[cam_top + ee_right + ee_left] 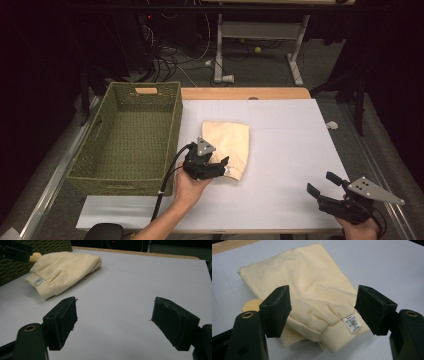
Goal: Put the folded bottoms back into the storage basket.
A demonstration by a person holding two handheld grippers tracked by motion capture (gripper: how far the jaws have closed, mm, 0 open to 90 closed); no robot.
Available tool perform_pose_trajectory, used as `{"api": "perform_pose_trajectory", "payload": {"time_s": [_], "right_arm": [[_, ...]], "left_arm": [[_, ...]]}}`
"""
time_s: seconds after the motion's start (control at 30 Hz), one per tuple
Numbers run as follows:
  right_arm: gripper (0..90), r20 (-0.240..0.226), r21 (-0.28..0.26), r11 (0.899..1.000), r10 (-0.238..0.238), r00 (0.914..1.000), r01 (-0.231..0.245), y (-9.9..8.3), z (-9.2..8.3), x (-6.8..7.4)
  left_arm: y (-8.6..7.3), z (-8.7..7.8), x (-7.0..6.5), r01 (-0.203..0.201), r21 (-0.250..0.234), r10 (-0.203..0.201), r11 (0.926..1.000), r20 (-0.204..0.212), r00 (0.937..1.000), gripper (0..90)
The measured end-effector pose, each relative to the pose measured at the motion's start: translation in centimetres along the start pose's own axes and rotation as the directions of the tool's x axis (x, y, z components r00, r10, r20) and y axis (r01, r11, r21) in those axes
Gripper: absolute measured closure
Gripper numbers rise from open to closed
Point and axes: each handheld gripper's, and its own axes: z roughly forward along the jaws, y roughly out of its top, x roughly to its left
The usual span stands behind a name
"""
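Observation:
A folded cream garment (227, 142) lies on the white table sheet (295, 150), just right of the green woven basket (172, 127). My left gripper (219, 164) sits at the garment's near end, held from below by a hand. In the left gripper view its jaws stand wide apart on either side of the ribbed hem (329, 340) and white label (352, 323), pads not pressing the cloth (312, 282). My right gripper (322, 184) rests near the table's front right corner, open, with bare sheet between its pads (62, 322). The garment (65, 267) lies ahead to its left.
The basket (10, 271) is empty and takes up the table's left side. A tan round piece (252, 305) peeks out from under the garment. A wooden strip (245, 93) runs along the far edge. Cables and a desk frame (260, 30) stand on the floor beyond.

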Motion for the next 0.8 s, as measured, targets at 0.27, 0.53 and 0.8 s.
{"api": "perform_pose_trajectory", "payload": {"time_s": [0.27, 0.53, 0.8], "right_arm": [[21.2, -0.002, -0.001, 1.000, -0.002, 1.0000, 0.002, 0.0, 0.0, 0.0], [21.2, -0.005, -0.002, 1.000, 0.000, 1.0000, 0.000, 0.0, 0.0, 0.0], [21.2, -0.009, 0.004, 1.000, -0.013, 0.9999, 0.013, 0.0, 0.1, 0.1]], "left_arm": [[1.6, 1.5, 1.1, 0.034, 0.060, -0.032, 0.9976, -0.029, 0.9991, 27.3], [2.8, 2.6, 2.8, 0.110, 0.117, -0.105, 0.9870, -0.047, 0.9933, 25.6], [4.6, 4.2, 4.1, 0.165, 0.182, -0.151, 0.9694, -0.085, 0.9848, 19.2]]}}
